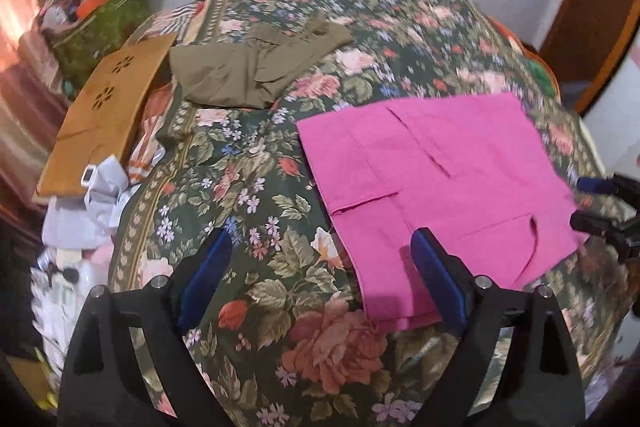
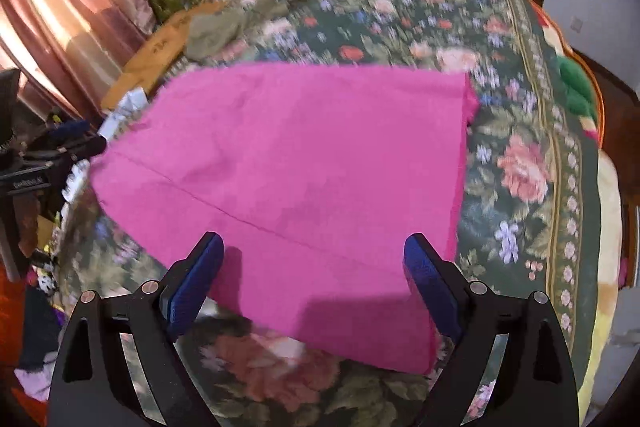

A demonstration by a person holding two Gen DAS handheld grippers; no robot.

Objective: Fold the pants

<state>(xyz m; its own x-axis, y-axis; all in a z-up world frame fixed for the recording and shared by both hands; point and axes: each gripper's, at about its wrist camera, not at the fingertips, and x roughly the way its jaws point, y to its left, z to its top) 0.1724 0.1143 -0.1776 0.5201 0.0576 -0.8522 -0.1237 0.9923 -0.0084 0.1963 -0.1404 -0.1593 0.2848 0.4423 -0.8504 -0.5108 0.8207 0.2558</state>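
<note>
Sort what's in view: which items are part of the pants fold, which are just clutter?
Job:
- pink pants, flat on the floral bedspread
- left gripper, open, empty
- right gripper, open, empty

Lying about:
- olive-green garment, folded, farther up the bed
- brown cardboard piece at the bed's edge
- green basket of clutter
- pink curtain

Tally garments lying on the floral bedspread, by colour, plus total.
Pink: 1, pink pants, spread flat on the floral bedspread
Olive: 1, olive garment, folded, farther back
Total: 2
</note>
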